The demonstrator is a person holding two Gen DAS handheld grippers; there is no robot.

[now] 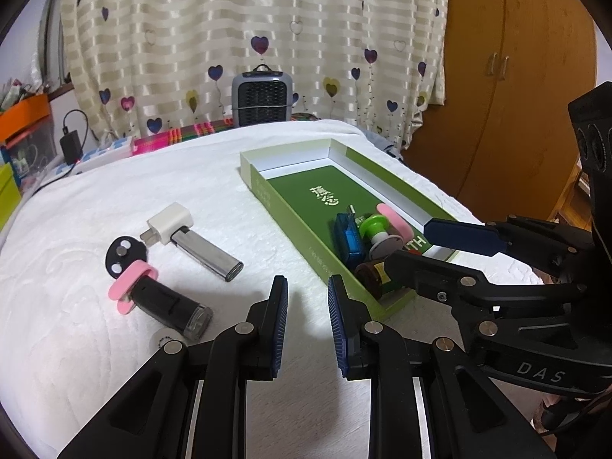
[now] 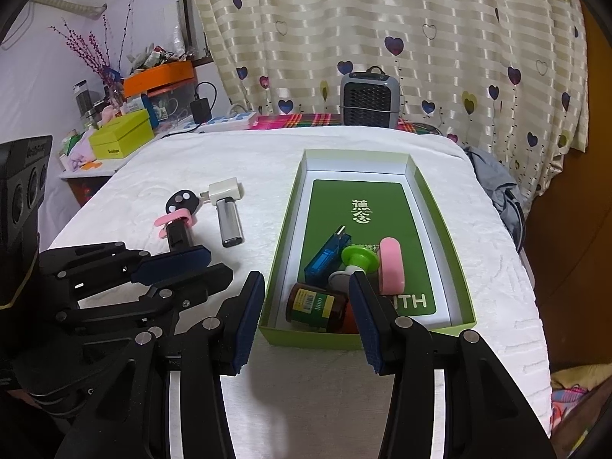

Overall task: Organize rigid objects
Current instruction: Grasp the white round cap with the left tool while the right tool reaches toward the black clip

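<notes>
Left wrist view: we are hovering both grippers, left (image 1: 308,306) narrowly apart, right (image 2: 306,306) wide apart, both empty, risking nudging the box (image 1: 290,225) while reaching the lighter (image 1: 208,252).

A white textured cover (image 2: 344,401) carries a light-green box (image 2: 440,206) with white inner walls and a dark-green insert printed in white. Inside the box: blue translucent USB tester (image 2: 325,256), lime-green knob (image 2: 357,254), pink ring (image 2: 392,266), brown jar (image 2: 313,306) with yellow label. Left of the box: white plug (image 2: 225,189), silver bar (image 2: 230,225), black disc (image 2: 181,201) with white dots. Behind the box hangs a cream striped curtain (image 2: 382,19) with purple hearts.
</notes>
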